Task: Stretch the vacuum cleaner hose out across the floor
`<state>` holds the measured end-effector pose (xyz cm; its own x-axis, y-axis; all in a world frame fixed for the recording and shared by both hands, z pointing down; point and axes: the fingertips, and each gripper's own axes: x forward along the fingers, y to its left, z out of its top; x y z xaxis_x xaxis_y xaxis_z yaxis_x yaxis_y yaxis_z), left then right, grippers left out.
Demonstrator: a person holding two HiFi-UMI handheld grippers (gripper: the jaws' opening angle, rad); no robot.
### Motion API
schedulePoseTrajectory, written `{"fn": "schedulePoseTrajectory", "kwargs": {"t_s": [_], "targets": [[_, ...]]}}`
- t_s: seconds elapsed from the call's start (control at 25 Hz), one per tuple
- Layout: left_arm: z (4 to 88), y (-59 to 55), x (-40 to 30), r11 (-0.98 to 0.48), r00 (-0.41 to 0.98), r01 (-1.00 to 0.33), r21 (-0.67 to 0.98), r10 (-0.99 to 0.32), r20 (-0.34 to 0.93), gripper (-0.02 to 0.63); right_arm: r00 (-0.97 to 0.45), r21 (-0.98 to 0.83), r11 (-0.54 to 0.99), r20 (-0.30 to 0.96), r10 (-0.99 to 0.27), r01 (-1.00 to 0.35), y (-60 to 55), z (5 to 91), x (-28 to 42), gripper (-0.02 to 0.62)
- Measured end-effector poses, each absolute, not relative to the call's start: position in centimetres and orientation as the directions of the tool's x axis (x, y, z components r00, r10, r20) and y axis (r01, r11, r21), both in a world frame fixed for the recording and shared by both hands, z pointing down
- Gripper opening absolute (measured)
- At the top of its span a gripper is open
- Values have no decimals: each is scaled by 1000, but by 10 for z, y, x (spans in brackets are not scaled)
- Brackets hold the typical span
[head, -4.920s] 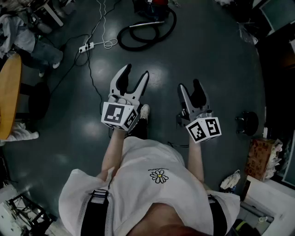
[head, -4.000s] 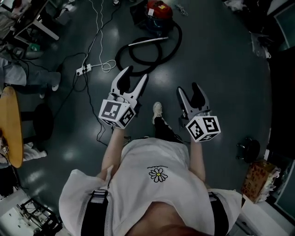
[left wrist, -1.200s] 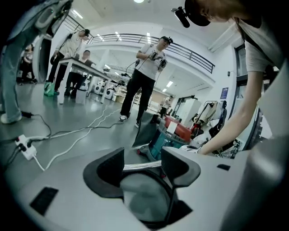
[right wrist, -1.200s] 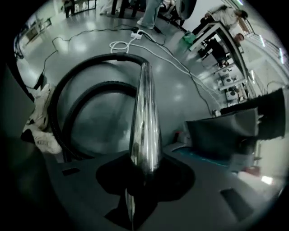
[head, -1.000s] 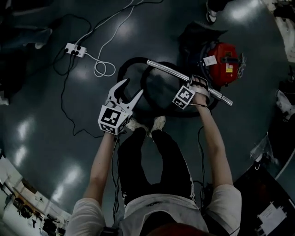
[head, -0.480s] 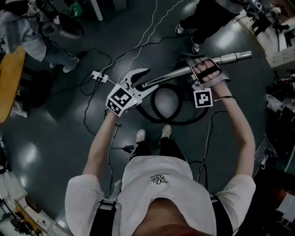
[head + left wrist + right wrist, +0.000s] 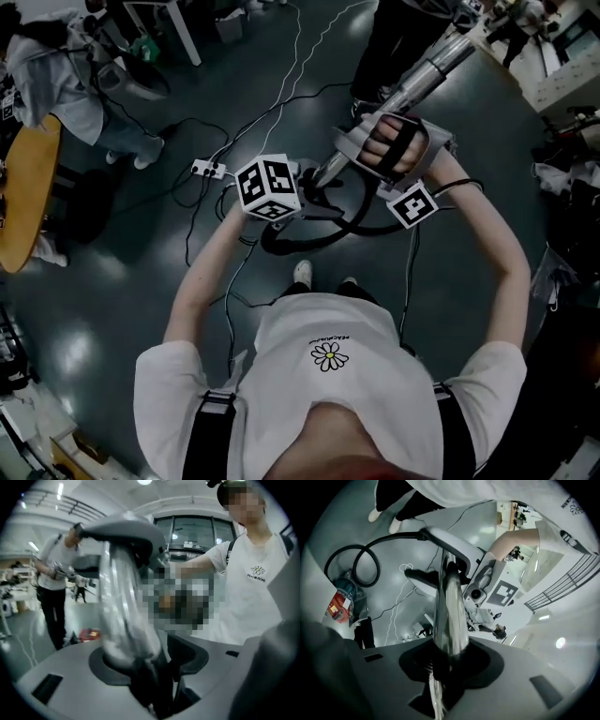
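Observation:
The vacuum's shiny metal wand (image 7: 427,70) is lifted off the floor and slants up to the right. My right gripper (image 7: 380,122) is shut on its middle; the tube (image 7: 450,597) runs straight out between the pads. My left gripper (image 7: 309,192) is shut on the wand's lower end, where the black hose (image 7: 300,239) joins; the blurred tube (image 7: 124,602) fills its jaws. The hose hangs down to a loose coil (image 7: 356,559) on the floor beside the red vacuum cleaner (image 7: 340,604). My feet stand just behind the coil.
A white power strip (image 7: 208,169) and thin cables (image 7: 291,66) lie on the dark floor to the left. A round wooden table (image 7: 23,197) and a seated person (image 7: 56,84) are at far left. Another person (image 7: 394,28) stands just beyond the wand.
Both grippers have risen with the wand, which swung from nearly level to steeply slanted. The left gripper, open beside the wand's end half a second ago, now has it between its jaws.

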<state>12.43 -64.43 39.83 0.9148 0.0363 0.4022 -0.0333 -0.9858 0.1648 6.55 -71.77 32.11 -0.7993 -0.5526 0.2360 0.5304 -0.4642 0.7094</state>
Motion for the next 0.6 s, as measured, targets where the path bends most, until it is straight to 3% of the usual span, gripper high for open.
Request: {"fn": "schedulePoseTrajectory", "kwargs": {"t_s": [0.08, 0.12, 0.2, 0.36, 0.6], "targets": [[399, -611, 135, -954, 933, 54, 294, 153, 325, 241, -814, 713, -461, 273, -513, 529, -695, 327, 64, 144], [396, -598, 140, -932, 953, 86, 353, 180, 242, 177, -815, 718, -447, 296, -498, 533, -683, 331, 65, 143], [391, -570, 152, -889, 977, 129, 440, 190, 96, 137, -811, 722, -417, 346, -473, 552, -658, 341, 73, 144], [392, -527, 181, -838, 989, 144, 526, 146, -39, 120, -848, 716, -474, 332, -413, 512, -607, 345, 101, 149], [383, -461, 214, -881, 990, 100, 463, 132, 38, 109, -886, 758, -528, 140, -442, 383, -530, 310, 145, 218]]}}
